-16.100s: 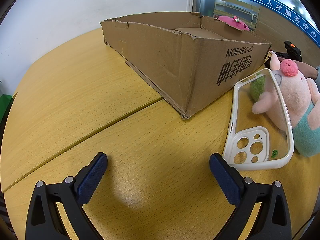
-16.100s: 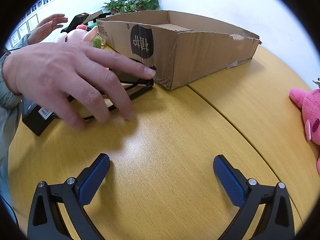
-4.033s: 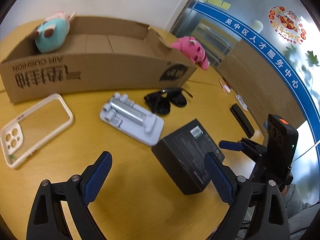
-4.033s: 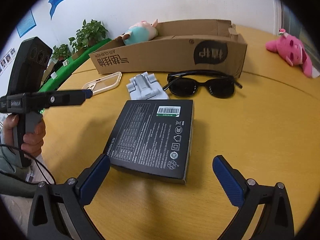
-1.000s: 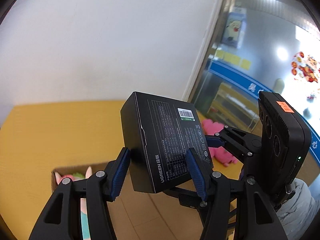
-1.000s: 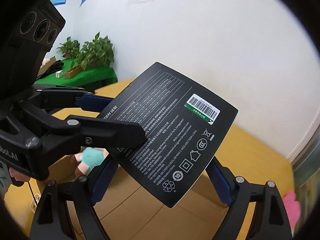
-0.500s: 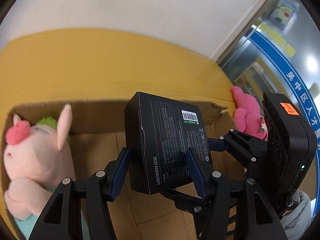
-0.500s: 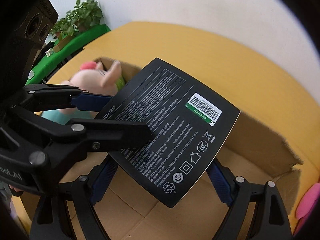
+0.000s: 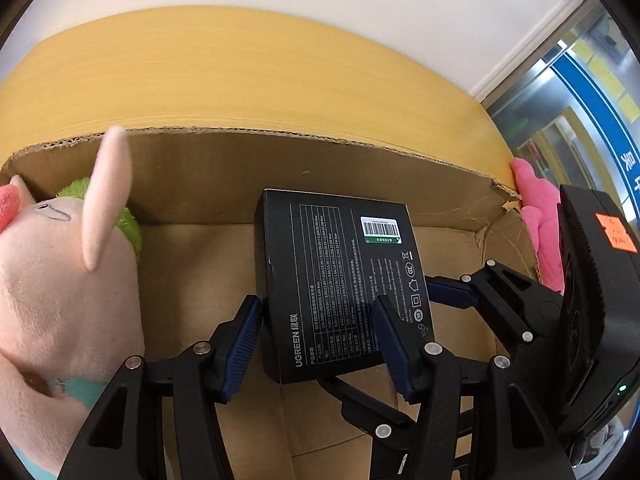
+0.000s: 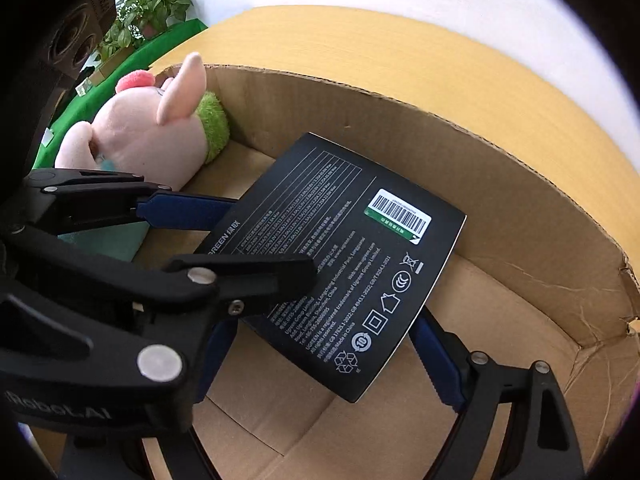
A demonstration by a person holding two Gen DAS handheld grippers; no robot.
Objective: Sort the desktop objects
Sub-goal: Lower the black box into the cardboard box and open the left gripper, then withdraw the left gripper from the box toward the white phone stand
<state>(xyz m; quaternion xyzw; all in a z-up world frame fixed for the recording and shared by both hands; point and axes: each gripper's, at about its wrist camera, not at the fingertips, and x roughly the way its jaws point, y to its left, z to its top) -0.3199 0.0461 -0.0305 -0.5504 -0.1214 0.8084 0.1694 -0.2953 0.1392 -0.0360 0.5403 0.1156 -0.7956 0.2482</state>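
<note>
Two grippers, left (image 9: pixel 316 340) and right (image 10: pixel 320 354), clamp their jaws on opposite edges of the black box (image 9: pixel 340 276), holding it level over the cardboard box (image 10: pixel 500 184) at frame centre, apparently for release beside the plush pig (image 10: pixel 148 132).

The lower edge of the black box (image 9: pixel 340 280) is covered by the blue pads of the left gripper (image 9: pixel 320 344), and its underside is not seen. In the right wrist view, the near left part of the box is masked by the left gripper's fingers (image 10: pixel 240 280). The pig plush (image 9: pixel 60 300) is cut off by the left edge, its ear blurred. Only a sliver of the pink plush (image 9: pixel 538 216) is shown past the torn wall of the cardboard box (image 9: pixel 280 168). The box's small print cannot be read.
</note>
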